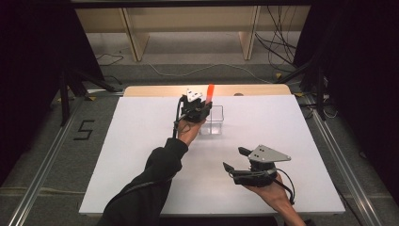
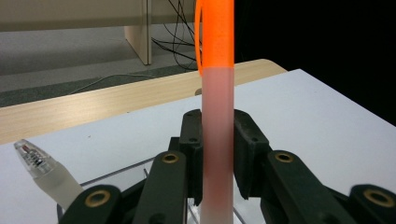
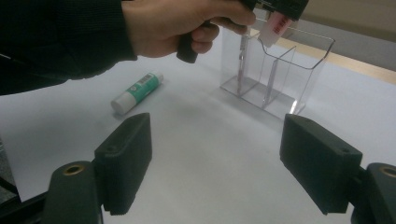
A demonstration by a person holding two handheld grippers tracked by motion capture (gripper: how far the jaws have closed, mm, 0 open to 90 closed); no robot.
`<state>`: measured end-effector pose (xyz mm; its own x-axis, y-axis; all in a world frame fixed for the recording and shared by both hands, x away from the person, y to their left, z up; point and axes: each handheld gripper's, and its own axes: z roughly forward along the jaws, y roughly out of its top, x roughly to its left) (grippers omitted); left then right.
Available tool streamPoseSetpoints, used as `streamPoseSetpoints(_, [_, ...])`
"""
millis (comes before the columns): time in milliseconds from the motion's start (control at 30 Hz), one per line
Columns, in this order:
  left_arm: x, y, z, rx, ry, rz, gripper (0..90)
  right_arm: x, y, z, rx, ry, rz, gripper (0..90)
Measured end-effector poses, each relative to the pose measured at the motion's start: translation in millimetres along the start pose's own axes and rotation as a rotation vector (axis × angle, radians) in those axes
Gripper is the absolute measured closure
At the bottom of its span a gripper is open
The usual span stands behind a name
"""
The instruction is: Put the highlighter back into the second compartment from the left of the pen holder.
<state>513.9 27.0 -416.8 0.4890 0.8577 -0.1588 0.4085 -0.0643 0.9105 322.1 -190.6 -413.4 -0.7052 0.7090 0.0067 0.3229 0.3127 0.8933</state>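
Note:
My left gripper (image 1: 195, 109) is shut on an upright marker (image 2: 217, 116) with an orange cap (image 1: 210, 91) and a pale pink barrel. It holds the marker just over the clear plastic holder (image 1: 214, 123) at the back middle of the white table. In the right gripper view the marker's lower end (image 3: 275, 27) hangs at the holder's rim (image 3: 306, 46). A clear-tipped pen (image 2: 44, 170) leans in the holder beside it. My right gripper (image 1: 233, 158) hovers open near the front right, jaws wide apart with nothing between them (image 3: 217, 144).
A white and green glue stick (image 3: 137, 92) lies on the table beside the left hand. The white table top (image 1: 141, 141) ends in a wooden strip (image 1: 155, 90) at the back. Shelving legs and cables stand on the floor beyond.

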Motion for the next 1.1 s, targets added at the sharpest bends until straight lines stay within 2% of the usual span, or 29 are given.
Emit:
streamPoseSetpoints(367, [-1.1,-2.5,2.1,0.021,0.012,-0.003,74.9,-0.3,0.1,-0.4,-0.006,0.004,-0.002,26.3])
streamPoseSetpoints(467, [-3.3,-0.3,0.2,0.038,0.032,0.022,57.8,-0.9,0.3,-0.9,-0.003,0.002,-0.004,26.3])
streamPoseSetpoints(567, [-4.0,5.9,-6.1,0.035,0.036,-0.006,47.4,-1.3,0.4,-1.0,-0.003,0.002,-0.002,26.3])
streamPoseSetpoints(600, [-4.2,8.4,-8.5,0.028,0.028,-0.017,45.9,-1.3,0.4,-1.0,-0.004,0.002,-0.001,26.3])
streamPoseSetpoints(700, [-6.2,16.0,-17.7,0.021,0.024,0.002,43.6,-1.1,0.6,-1.0,-0.004,0.000,-0.003,26.3])
streamPoseSetpoints(800, [-7.1,23.9,-27.9,0.019,0.001,0.012,40.0,-1.1,0.7,-0.9,-0.004,0.000,-0.003,26.3])
streamPoseSetpoints(967, [-8.1,32.3,-45.8,0.063,-0.056,0.031,34.8,-1.3,0.7,-1.1,-0.008,0.001,0.002,26.3])
streamPoseSetpoints(1100, [-6.9,34.2,-59.6,0.111,-0.077,0.048,30.4,-1.6,1.1,-1.2,-0.009,-0.002,0.000,26.3])
